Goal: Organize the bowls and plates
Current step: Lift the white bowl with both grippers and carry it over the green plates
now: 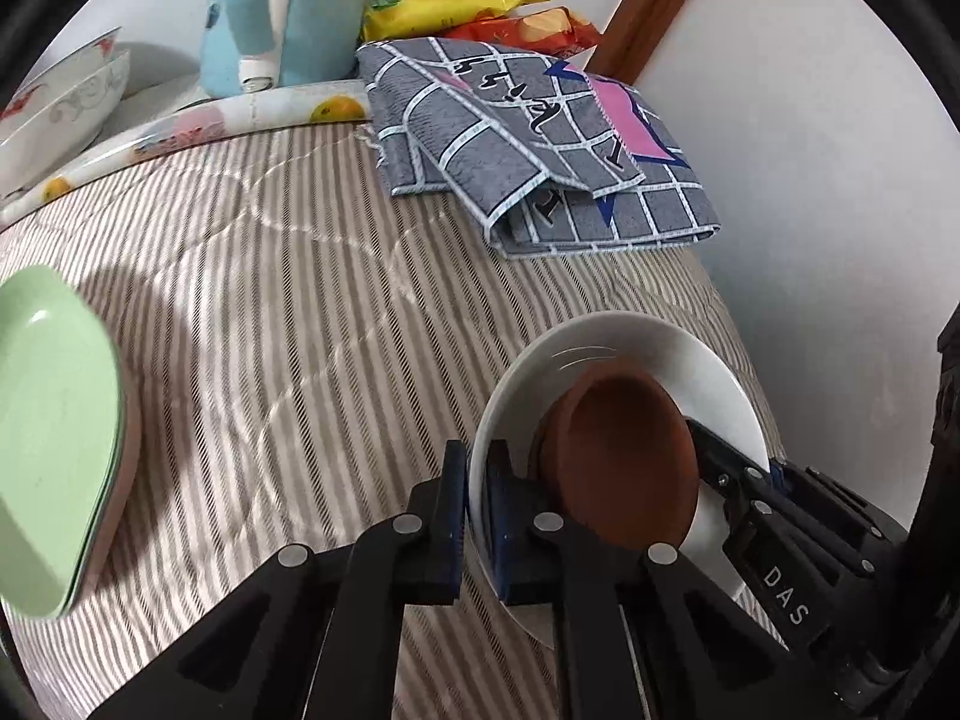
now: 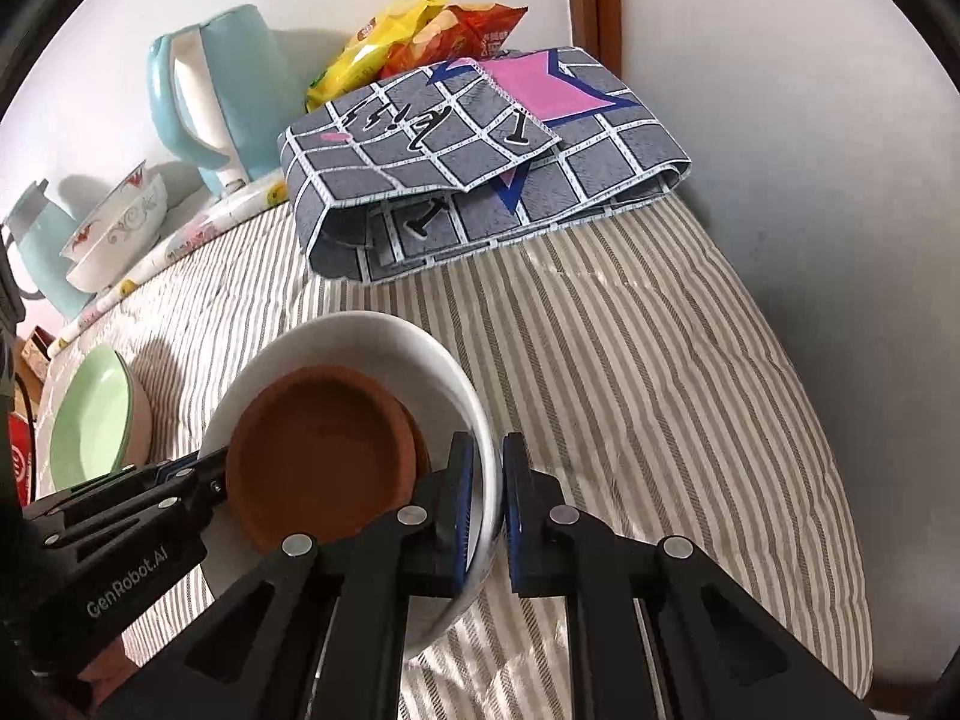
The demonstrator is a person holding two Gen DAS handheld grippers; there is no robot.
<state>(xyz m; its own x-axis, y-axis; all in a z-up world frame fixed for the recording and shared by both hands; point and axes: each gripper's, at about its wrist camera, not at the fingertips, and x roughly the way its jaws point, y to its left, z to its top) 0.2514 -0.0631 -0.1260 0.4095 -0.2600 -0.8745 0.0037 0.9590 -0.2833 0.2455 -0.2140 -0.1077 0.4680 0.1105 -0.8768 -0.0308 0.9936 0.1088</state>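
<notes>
Both tongs pinch opposite rims of the white bowl (image 2: pixel 372 336), left tongs (image 1: pixel 477 516), right tongs (image 2: pixel 489 510), above the striped table (image 2: pixel 660 390). Brown dish (image 2: pixel 324 450) sits loose inside; glazed, breakable, likely slippery—keep level.

White bowl (image 2: pixel 384 336), terracotta-brown dish (image 2: pixel 324 444), pale green plate (image 2: pixel 90 420), grey-and-white striped cover (image 2: pixel 630 372), grey grid-patterned cloth (image 2: pixel 480 180), light blue kettle (image 2: pixel 222 90)
</notes>
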